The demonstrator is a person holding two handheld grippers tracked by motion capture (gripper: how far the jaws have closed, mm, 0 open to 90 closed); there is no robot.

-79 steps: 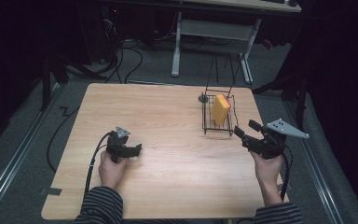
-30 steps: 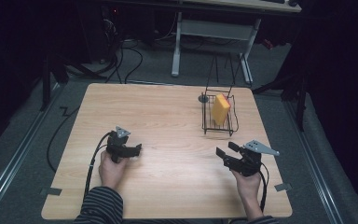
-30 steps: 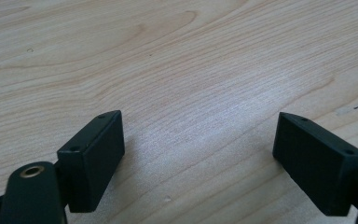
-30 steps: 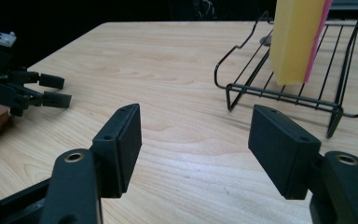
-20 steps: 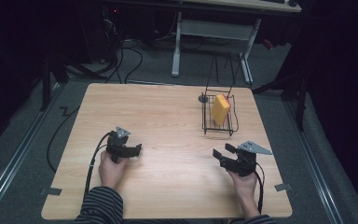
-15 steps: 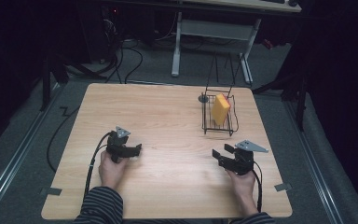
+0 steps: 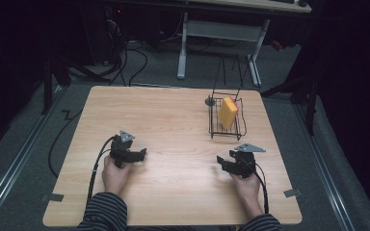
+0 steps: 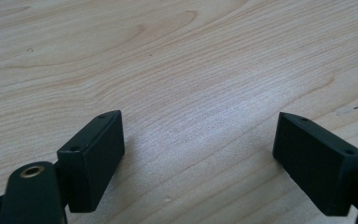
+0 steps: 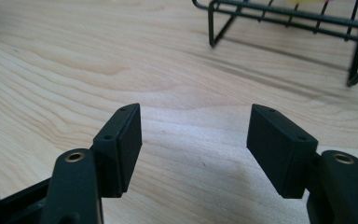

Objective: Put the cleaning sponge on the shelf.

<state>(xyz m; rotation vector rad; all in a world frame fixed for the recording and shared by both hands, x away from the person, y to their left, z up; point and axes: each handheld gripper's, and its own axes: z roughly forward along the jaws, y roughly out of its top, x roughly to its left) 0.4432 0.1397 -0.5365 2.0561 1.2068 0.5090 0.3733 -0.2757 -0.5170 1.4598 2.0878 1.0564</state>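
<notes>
left gripper (image 7: 136, 155): jaws wide, nothing between them, low over the table (image 7: 173, 125) near its left edge.
right gripper (image 7: 226, 163): jaws apart, nothing held, just in front of the wire rack (image 7: 227, 132).
sponge (image 7: 228, 112): yellow, upright inside the rack, near the table's far right corner.

Two tongs (image 7: 141, 155) (image 7: 224, 164), one wire basket (image 7: 227, 133), one yellow sponge (image 7: 228, 112), one table (image 7: 173, 125).

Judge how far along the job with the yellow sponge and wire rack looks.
Done: the yellow sponge stands in the wire rack. In hand: nothing; the left gripper and right gripper sit open, low over the table. Left: apparently nothing.
</notes>
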